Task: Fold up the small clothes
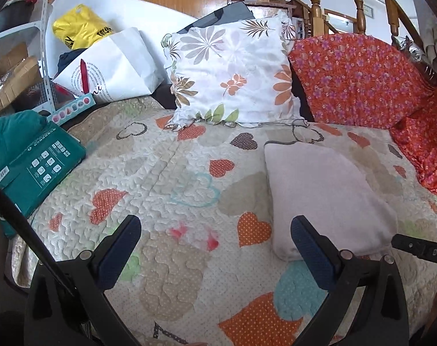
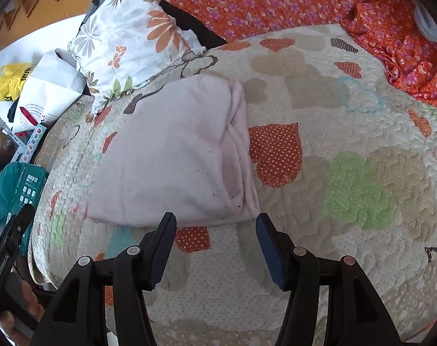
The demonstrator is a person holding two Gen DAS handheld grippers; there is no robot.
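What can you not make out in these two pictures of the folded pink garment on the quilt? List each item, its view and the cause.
- Kind of garment: the folded pink garment hides its own shape, both views.
- Its near corner, left wrist view: behind the left gripper finger.
- White paper bag print: too small.
- Green box icons: too small.

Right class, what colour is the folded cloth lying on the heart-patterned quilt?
Pale pink, plain with no pattern: the folded cloth shows best in the right wrist view.

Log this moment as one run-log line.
pink cloth: folded, on quilt | left hand-held gripper: open, empty | right hand-held gripper: open, empty
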